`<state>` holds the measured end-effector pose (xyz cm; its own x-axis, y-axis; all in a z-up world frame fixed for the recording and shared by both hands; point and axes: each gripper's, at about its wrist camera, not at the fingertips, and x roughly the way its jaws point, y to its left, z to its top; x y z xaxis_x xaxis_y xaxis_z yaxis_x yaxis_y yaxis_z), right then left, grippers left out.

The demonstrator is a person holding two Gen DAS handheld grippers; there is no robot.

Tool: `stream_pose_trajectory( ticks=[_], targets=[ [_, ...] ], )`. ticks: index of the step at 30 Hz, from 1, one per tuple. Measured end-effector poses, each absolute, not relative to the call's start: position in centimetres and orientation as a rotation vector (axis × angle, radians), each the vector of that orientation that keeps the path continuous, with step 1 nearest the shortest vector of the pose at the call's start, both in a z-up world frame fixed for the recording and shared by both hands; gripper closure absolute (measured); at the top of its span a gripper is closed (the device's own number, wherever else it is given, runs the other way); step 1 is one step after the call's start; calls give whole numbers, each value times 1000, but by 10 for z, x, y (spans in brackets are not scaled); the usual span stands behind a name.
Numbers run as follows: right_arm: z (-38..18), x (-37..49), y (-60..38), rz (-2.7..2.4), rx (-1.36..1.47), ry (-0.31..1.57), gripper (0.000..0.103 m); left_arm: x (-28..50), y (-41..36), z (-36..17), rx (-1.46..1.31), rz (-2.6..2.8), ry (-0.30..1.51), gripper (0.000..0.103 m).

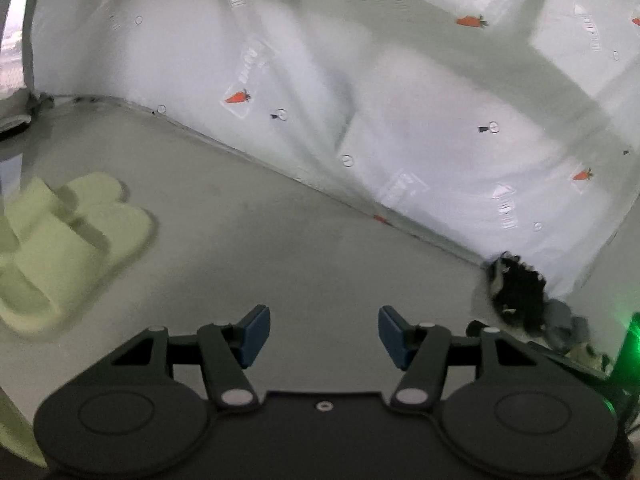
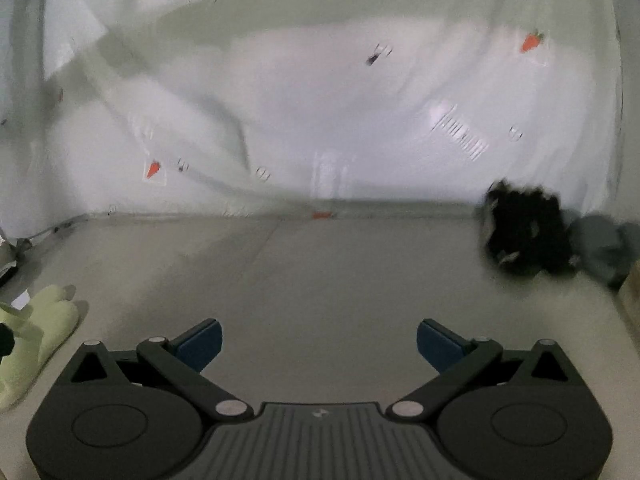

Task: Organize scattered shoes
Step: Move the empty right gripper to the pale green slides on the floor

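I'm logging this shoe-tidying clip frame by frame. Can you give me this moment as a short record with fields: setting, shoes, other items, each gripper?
setting: grey floor beside a hanging white sheet with carrot print
shoes: pair of pale green slippers, side by side on the floor, at the left of both views
other items: dark fuzzy object against the sheet, with something grey beside it; too blurred to identify
left gripper: fingers apart, holding nothing, over bare floor
right gripper: fingers wide apart, holding nothing, over bare floor
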<state>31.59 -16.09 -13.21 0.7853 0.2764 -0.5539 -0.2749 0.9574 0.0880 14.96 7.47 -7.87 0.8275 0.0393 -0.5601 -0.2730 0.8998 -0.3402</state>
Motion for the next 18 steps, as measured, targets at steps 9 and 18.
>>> stream_pose_trajectory(
  ticks=[9,18],
  targets=[
    [-159,250,44,333,-11,656,0,134,271,-88,-308,212,578,42],
    [-191,170,195,497,-313,613,0,118,357,-100,-300,226,650,42]
  ],
)
